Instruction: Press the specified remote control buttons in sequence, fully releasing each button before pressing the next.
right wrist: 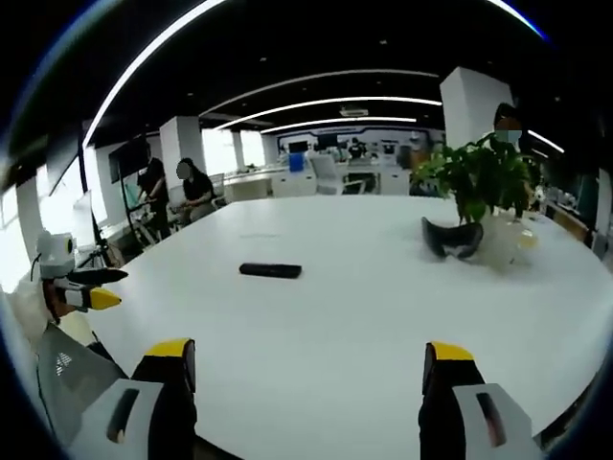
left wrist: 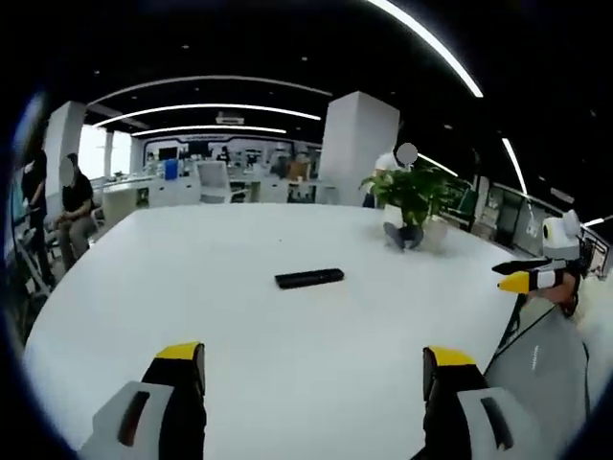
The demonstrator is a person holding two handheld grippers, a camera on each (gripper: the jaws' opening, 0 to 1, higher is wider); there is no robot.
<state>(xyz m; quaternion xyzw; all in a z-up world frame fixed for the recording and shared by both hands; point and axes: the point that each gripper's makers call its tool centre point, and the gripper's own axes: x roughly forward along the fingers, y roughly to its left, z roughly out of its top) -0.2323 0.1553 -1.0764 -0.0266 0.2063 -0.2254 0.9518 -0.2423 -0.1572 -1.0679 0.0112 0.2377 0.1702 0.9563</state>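
1. Nearest in the left gripper view, the left claw rises from the bottom edge with its two yellow-tipped jaws set wide apart and nothing between them.
2. In the right gripper view, the right claw stands the same way: yellow-tipped jaws spread wide, holding nothing, above the near edge of the surface.
3. The remote control, a slim black bar, lies flat on the white surface, well beyond the left claw and apart from both claws; in the right gripper view it sits left of centre.
4. A potted plant with green leaves stands farther back on the surface, and a dark curved object rests just in front of it.
5. The right claw appears at the right edge of the left gripper view, and the left claw at the left edge of the right gripper view, each off the side of the surface.
6. Seated people and white pillars occupy the office background beyond the surface.
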